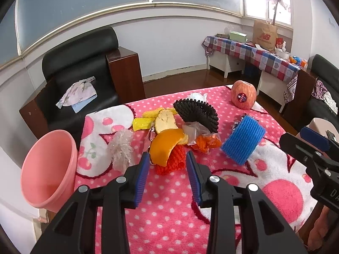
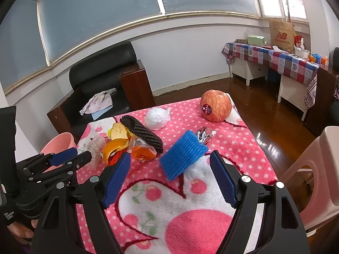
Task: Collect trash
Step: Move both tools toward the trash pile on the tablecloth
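Note:
A heap of trash lies on the pink dotted blanket (image 1: 169, 207): orange peel (image 1: 164, 148), red foam net (image 1: 172, 162), black foam net (image 1: 199, 112), clear plastic wrap (image 1: 120, 146), yellow wrapper (image 1: 142, 123), blue foam net (image 1: 243, 140). My left gripper (image 1: 167, 160) is open, its fingers on either side of the red net and orange peel. My right gripper (image 2: 170, 165) is open just in front of the blue foam net (image 2: 183, 157). Crumpled foil (image 2: 204, 135) and a white wad (image 2: 156, 116) lie behind it.
A pink bin (image 1: 47, 169) stands off the table's left edge. An apple (image 2: 215, 105) sits at the far right corner. A black armchair (image 1: 84, 67) stands behind the table and a pink stool (image 2: 317, 169) to the right.

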